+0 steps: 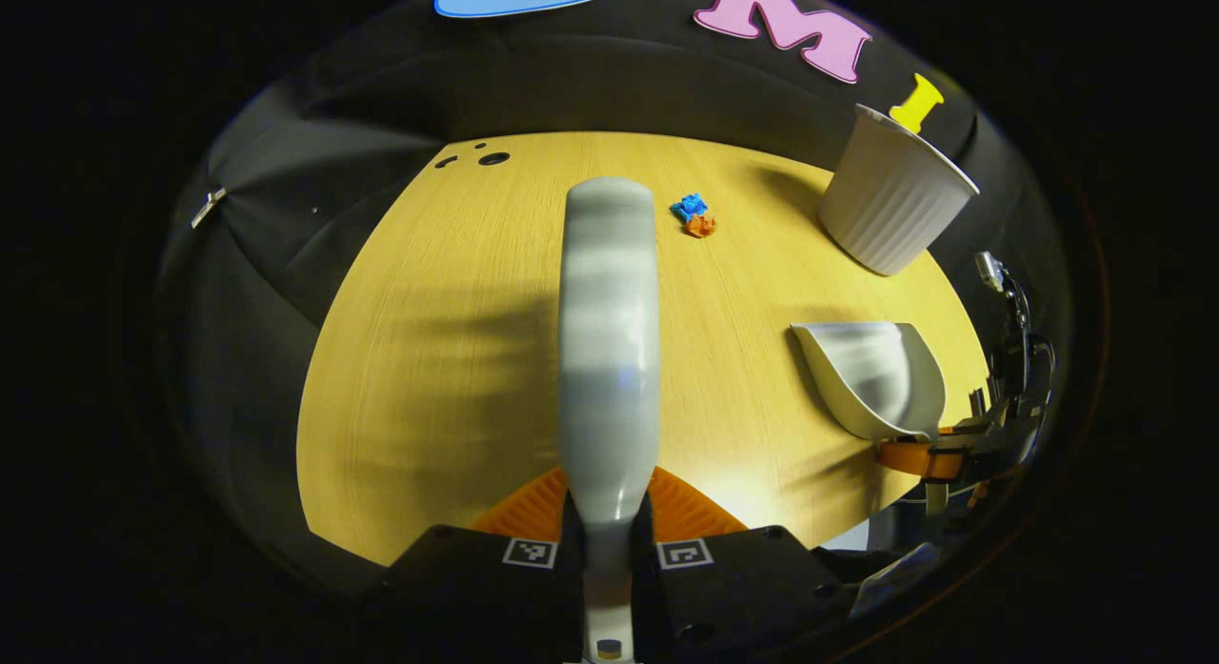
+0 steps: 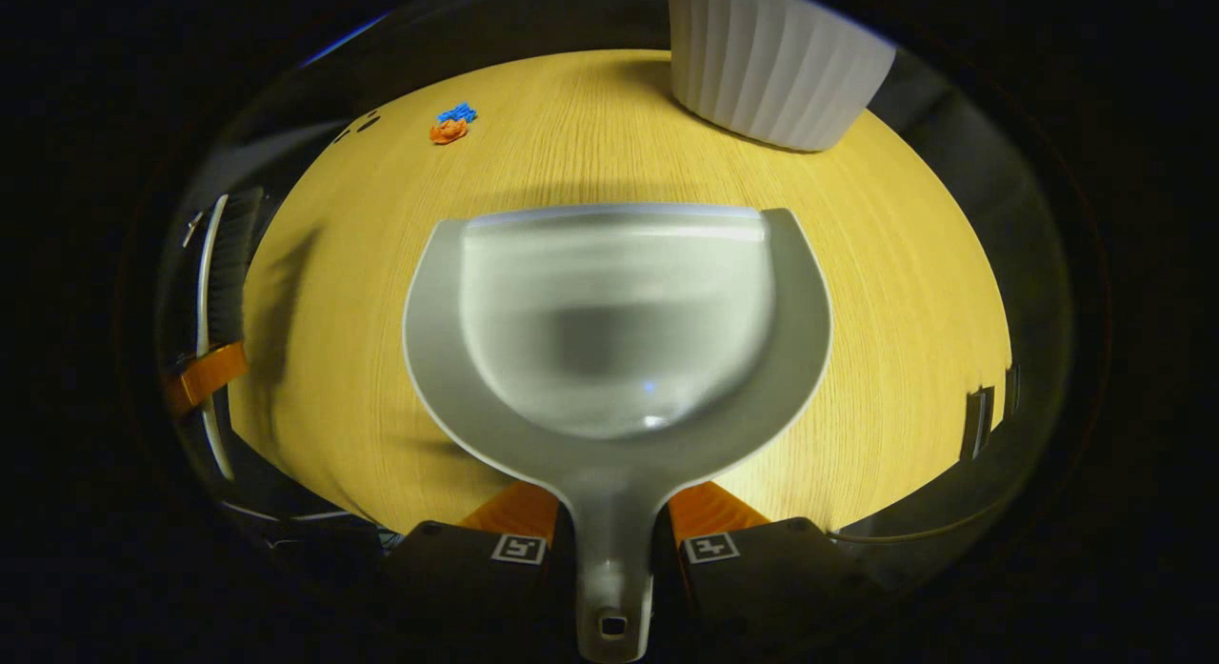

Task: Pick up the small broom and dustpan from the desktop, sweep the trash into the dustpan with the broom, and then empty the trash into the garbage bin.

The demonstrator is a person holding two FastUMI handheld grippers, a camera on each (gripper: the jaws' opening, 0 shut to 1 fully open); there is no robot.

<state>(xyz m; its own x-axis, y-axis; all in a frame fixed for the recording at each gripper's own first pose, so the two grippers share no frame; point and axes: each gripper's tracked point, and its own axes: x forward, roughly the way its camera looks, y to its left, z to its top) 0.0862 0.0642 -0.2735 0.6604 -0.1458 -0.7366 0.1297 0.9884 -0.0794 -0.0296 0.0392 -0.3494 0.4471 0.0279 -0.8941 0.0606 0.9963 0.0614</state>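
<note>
Left gripper view: clamped between the left gripper [image 1: 609, 540] fingers, a pale grey plastic broom [image 1: 609, 340], gripped by its handle, back of the head pointing forward over the light wooden desktop [image 1: 429, 359]. Held raised, presumably so the bristles can come down behind the trash. Farther off, a small blue scrap [image 1: 689, 206] touching a small orange scrap [image 1: 702, 226], lying beyond the broom's tip, well apart from it. At right, a white ribbed garbage bin [image 1: 890, 202] standing near the desk's far edge; nearer, the pale grey plastic dustpan [image 1: 871, 378] carried by the other gripper.

Right gripper view: closed on the dustpan [image 2: 614, 331] handle, the right gripper [image 2: 614, 540], both fingers pressing its sides, scoop open end facing forward, apparently level and just above the desktop [image 2: 905, 292], likely to receive sweepings. Pan looks empty. Scraps, blue [image 2: 458, 113] and orange [image 2: 447, 130], far ahead to the left, not yet swept. Bin [image 2: 771, 64] ahead to the right, near for tipping. At far left edge, broom [image 2: 224, 264] with dark bristles.
</note>
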